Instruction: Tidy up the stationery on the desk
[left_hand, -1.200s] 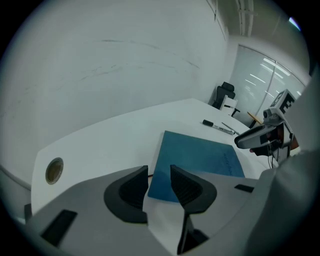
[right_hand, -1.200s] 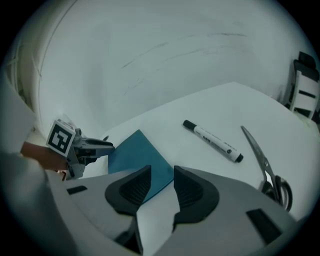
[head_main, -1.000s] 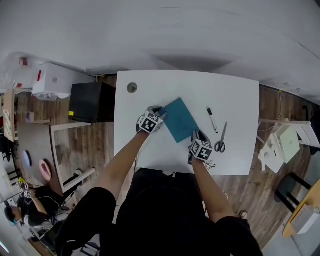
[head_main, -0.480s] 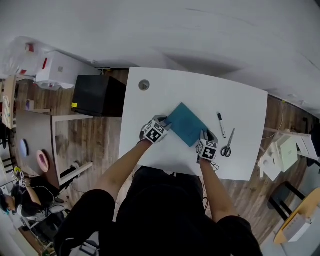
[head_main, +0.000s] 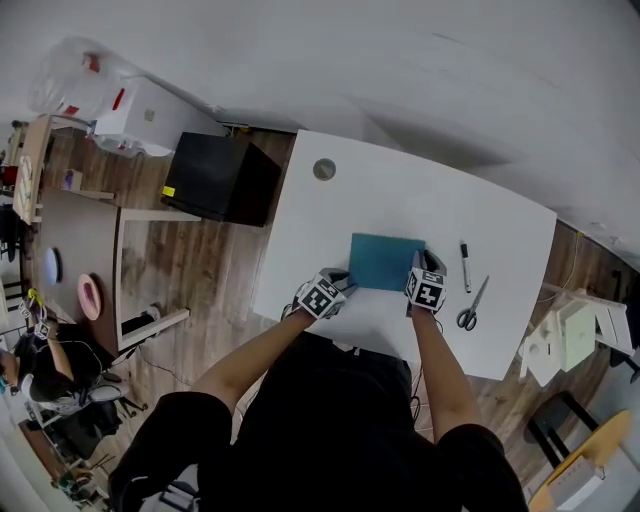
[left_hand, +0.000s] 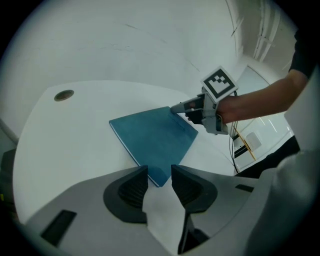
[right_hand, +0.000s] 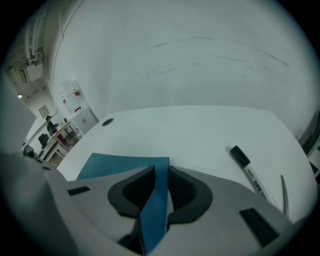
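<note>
Right gripper view: right gripper (right_hand: 161, 172) jaws have just been closing and now clamp the blue notebook (right_hand: 117, 164) edge between them. Left gripper (left_hand: 160, 176) jaws released, notebook corner just ahead. Marker (right_hand: 247, 170) and scissors (head_main: 474, 303), 2 items right of the jaws, untouched; tidying looks barely begun.

Teal notebook (head_main: 385, 262) on white desk (head_main: 400, 200), marker (head_main: 465, 266) white with black cap
</note>
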